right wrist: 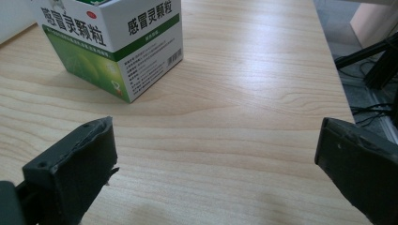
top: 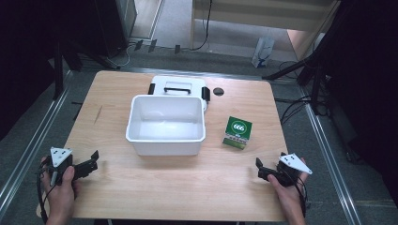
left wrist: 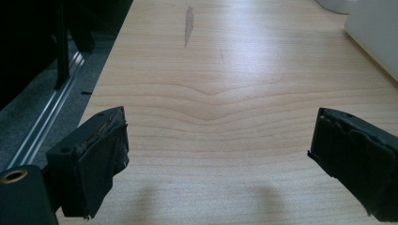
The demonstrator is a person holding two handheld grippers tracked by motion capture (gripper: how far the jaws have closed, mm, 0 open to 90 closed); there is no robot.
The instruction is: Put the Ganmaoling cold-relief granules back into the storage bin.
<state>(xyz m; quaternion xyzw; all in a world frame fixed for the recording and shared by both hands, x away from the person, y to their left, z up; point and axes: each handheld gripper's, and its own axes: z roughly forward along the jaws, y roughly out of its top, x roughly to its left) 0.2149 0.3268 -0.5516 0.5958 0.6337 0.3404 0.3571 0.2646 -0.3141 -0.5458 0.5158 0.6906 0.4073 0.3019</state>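
I see the wooden table (top: 141,187) spread under both cameras, pale grain with a dark scuff (left wrist: 188,23) toward its left far side. In the middle sits the white bin (top: 165,124), open at the top and empty as far as I can see, its near wall facing me. Right behind it, touching its far rim, lies the white lid (top: 178,86) with a handle on top and black latches at each end. A small dark round spot (top: 218,91) marks the tabletop just beside the lid's right end.

To the right of the bin, apart from it, stands the green and white box (top: 238,132), with printed characters and a barcode on its white face in the right gripper view (right wrist: 117,47).

My left gripper (top: 89,163) rests at the near left corner, held in a hand (top: 61,187), its jaws spread wide over bare wood with nothing between them. My right gripper (top: 261,169) sits at the near right, held in the other hand (top: 286,194), jaws likewise wide apart and empty, aimed toward the box, which stands a little beyond them.
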